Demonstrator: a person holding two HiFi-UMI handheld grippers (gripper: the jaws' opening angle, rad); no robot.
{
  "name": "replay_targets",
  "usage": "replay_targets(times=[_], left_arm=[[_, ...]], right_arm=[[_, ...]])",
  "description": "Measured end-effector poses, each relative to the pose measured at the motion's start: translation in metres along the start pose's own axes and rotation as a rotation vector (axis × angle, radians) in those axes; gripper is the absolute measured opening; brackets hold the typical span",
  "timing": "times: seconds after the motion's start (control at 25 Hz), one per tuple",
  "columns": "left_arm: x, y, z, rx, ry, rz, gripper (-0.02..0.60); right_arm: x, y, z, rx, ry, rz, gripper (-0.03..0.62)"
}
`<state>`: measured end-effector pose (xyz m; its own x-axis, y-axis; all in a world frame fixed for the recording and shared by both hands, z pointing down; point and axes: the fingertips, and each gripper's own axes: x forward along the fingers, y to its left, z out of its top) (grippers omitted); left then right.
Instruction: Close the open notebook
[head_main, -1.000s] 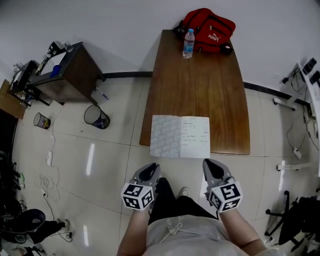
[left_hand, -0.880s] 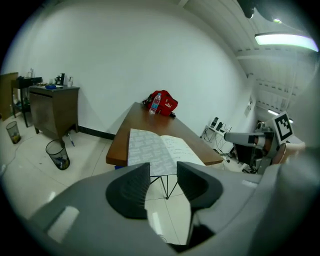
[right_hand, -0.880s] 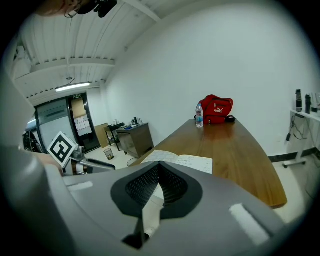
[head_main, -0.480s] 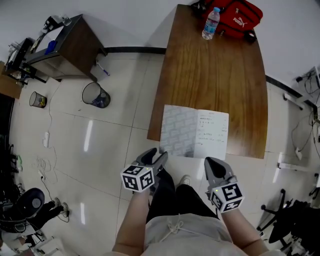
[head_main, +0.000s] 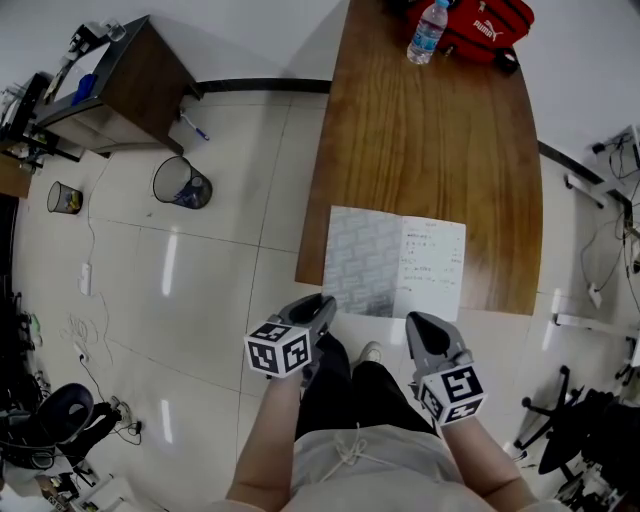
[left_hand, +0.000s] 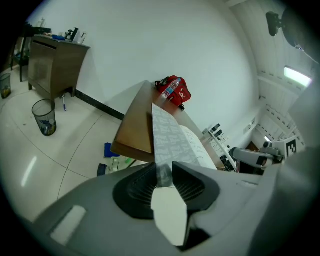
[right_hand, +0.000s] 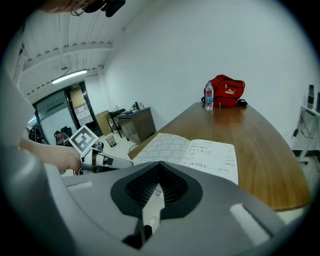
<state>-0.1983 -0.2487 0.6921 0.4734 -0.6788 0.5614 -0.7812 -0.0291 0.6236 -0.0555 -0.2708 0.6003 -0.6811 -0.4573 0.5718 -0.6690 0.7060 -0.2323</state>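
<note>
On my left gripper (left_hand: 163, 172) the jaws, just closing, straddle the notebook cover (head_main: 362, 258) overhanging the near edge of the table (head_main: 430, 150), not yet pinching. I fear a shallow bite slipping. My right gripper (right_hand: 159, 164) has its jaws pressed together, empty.

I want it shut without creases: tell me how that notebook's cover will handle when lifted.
The patterned cover looks thin, so it is likely floppy and light. It overhangs the table at the near edge, so the book may slide if tugged.
</note>
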Motion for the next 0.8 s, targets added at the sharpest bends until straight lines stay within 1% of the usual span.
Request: replay_targets(times=[0.2, 0.32, 0.44, 0.6, 0.8], left_arm=[[-0.018, -0.011, 0.015, 0.06, -0.022, -0.015, 0.067], [-0.03, -0.031, 0.025, 0.125, -0.028, -0.028, 0.054], [-0.036, -0.056, 0.034, 0.218, -0.026, -0.029, 0.051], [-0.041, -0.1, 0.049, 0.335, -0.057, -0.034, 0.046], [-0.033, -0.159, 0.055, 0.422, -0.077, -0.098, 0.038]], right_arm=[[-0.005, 0.006, 0.006, 0.011, -0.025, -0.006, 0.006], [-0.015, 0.006, 0.013, 0.024, -0.052, -0.016, 0.006], [-0.032, 0.002, 0.022, 0.028, -0.089, -0.024, 0.006], [-0.06, -0.003, 0.031, 0.054, -0.131, -0.025, 0.006], [-0.092, -0.009, 0.031, 0.055, -0.179, -0.034, 0.006]])
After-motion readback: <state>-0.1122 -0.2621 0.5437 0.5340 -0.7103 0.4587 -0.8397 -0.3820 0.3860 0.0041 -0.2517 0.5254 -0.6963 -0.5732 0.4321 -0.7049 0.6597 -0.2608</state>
